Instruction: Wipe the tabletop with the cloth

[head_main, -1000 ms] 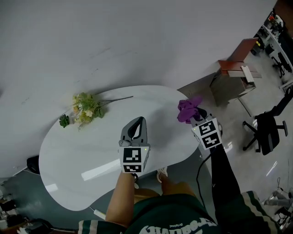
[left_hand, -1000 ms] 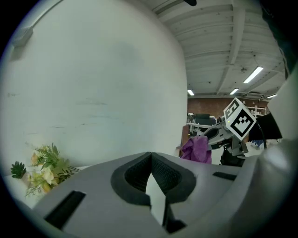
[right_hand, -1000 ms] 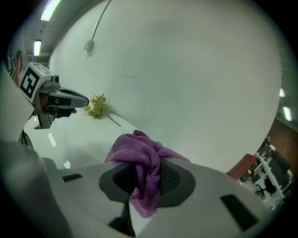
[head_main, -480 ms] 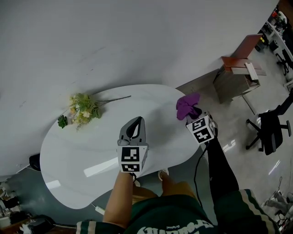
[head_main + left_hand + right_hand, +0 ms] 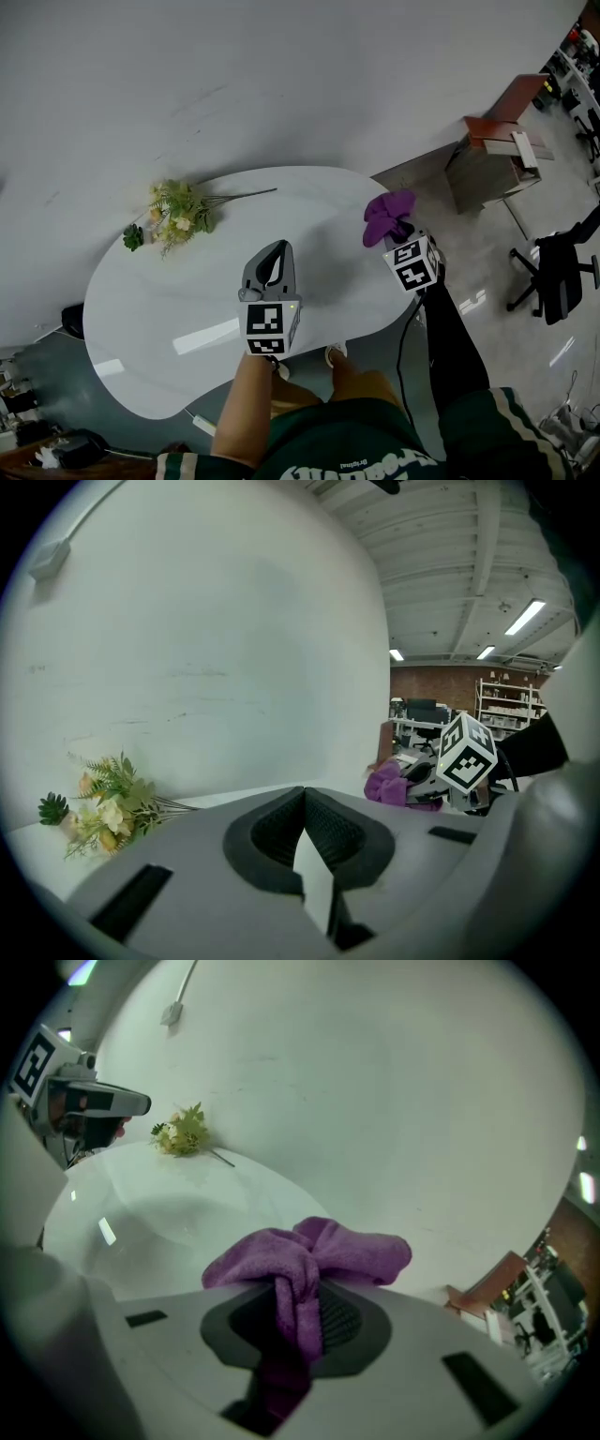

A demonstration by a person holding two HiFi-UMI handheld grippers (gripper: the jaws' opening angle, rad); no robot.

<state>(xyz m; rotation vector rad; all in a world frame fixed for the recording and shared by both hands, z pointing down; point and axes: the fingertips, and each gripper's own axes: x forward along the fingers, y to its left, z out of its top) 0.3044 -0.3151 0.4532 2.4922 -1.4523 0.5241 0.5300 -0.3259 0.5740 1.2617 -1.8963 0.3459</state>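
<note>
The purple terry cloth (image 5: pixel 386 215) sits at the right far edge of the white glossy kidney-shaped worktop (image 5: pixel 169 300), bunched into a knot and clamped in the right tongs (image 5: pixel 397 234). Their jaws have just been closing, and the right gripper view shows a fold of cloth pinched between the pads with the rest spilling out in front. Whether the bundle already presses on the surface I cannot tell; it looks to be at or just above it.

The grip looks sound, so I judge the step in hand to be getting the cloth down and starting the first stroke. A knot this tight will only touch over a small patch, so it should be pressed down enough to flatten its underside. The tips should ride clear, so that fabric and not hard plastic meets the gloss. Long overlapping passes from this right end toward the left would suit the curved outline.

The left tongs (image 5: pixel 279 247) are closed on nothing and hang over the middle of the worktop, right where those passes would run; they ought to draw back toward the near edge. A bunch of artificial green and pale yellow flowers (image 5: pixel 174 214) lies at the far left with its stems pointing toward the centre, so it will need wiping around or lifting. A brown cabinet (image 5: pixel 489 159) and a black office chair (image 5: pixel 553 277) stand on the floor, well apart
</note>
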